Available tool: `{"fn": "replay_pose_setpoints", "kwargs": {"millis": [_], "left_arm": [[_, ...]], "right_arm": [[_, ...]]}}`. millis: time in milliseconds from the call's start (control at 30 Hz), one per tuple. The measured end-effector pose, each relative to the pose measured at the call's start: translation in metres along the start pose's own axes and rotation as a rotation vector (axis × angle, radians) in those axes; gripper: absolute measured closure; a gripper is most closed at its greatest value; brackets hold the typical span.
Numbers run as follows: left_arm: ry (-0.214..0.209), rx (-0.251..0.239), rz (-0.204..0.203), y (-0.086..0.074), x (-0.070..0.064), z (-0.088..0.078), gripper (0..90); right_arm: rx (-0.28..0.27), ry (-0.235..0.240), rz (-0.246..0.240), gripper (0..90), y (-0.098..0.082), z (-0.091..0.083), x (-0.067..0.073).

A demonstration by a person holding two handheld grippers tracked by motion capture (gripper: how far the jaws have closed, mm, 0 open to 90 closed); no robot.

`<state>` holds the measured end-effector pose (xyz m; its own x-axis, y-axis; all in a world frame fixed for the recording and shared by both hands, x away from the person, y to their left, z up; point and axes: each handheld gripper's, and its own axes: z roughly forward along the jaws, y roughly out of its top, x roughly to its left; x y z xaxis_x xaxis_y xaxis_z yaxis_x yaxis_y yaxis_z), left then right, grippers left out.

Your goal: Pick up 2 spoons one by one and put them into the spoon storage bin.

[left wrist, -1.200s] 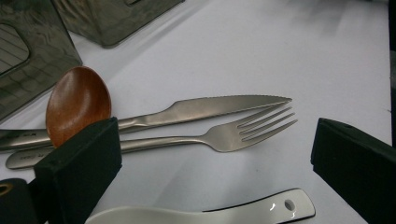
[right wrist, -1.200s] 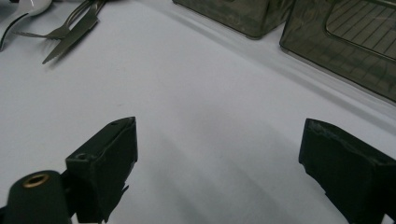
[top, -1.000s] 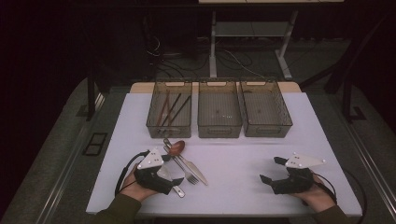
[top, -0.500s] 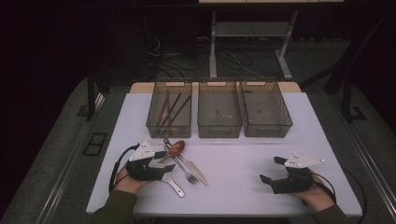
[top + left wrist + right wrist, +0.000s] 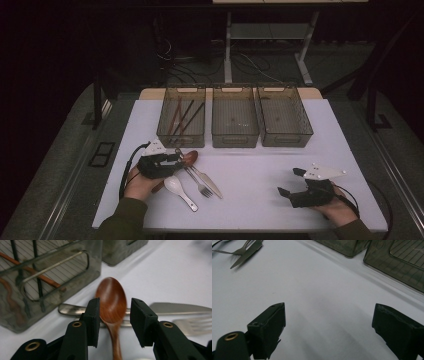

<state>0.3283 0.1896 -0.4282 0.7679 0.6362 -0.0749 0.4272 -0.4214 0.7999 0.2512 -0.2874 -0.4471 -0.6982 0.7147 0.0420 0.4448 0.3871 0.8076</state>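
Left hand-held gripper [image 5: 112,322] reached wooden spoon [image 5: 111,302]; chopsticks [image 5: 182,117] fill left bin [image 5: 167,136].

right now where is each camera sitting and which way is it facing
High view: fixed above the person's side, looking forward and down on the white table; both forearms, the left tongs and right tongs show.
Left gripper view: rides the left tongs, looking along its jaws, which have just been closing around the wooden spoon.
Right gripper view: rides the right tongs, jaws wide over bare table.
Shared: the knife and fork also lie in the left gripper view.
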Motion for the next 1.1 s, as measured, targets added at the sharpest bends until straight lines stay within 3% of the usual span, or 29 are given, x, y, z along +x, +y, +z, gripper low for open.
{"fn": "replay_pose_setpoints", "kwargs": {"millis": [200, 533, 867, 1100], "left_arm": [[0.005, 0.007, -0.017, 0.008, 0.007, 0.013, 55.7], [-0.006, 0.037, -0.018, 0.017, 0.004, 0.036, 44.6], [0.015, 0.094, -0.002, 0.014, 0.004, 0.041, 45.1], [0.004, 0.103, 0.005, 0.014, 0.003, 0.042, 47.9]], "right_arm": [[0.001, -0.004, -0.001, 11.9, 0.000, 0.000, -0.001], [0.004, -0.006, -0.004, 12.0, 0.000, 0.000, 0.000], [0.004, -0.008, -0.012, 11.9, 0.000, 0.001, 0.000], [0.007, -0.010, -0.014, 11.9, 0.000, 0.001, 0.000]]}}
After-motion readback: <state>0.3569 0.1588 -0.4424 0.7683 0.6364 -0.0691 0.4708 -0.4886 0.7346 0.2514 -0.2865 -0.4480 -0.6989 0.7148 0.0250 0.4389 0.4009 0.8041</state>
